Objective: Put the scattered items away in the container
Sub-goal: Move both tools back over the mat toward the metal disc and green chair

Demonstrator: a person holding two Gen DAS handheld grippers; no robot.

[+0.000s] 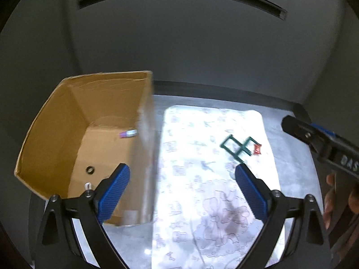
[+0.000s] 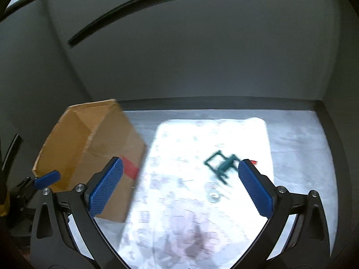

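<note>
An open cardboard box (image 1: 56, 134) stands at the left of the table; it also shows in the right wrist view (image 2: 94, 134). Inside lie a small purple-capped tube (image 1: 128, 133), a dark ring (image 1: 90, 169) and a small white piece (image 1: 88, 186). On the patterned cloth (image 1: 202, 190) lie a green plastic frame (image 1: 236, 146), also in the right wrist view (image 2: 222, 165), a red wrapped sweet (image 1: 257, 149) and a metal washer (image 2: 214, 196). My left gripper (image 1: 181, 190) is open and empty over the box's right wall. My right gripper (image 2: 179, 190) is open and empty above the cloth.
The cloth (image 2: 202, 145) covers the middle of a grey table (image 2: 296, 145) set against dark walls. The right gripper's body (image 1: 325, 148) and the hand holding it show at the right of the left wrist view. The left gripper's blue finger (image 2: 47, 179) shows beside the box.
</note>
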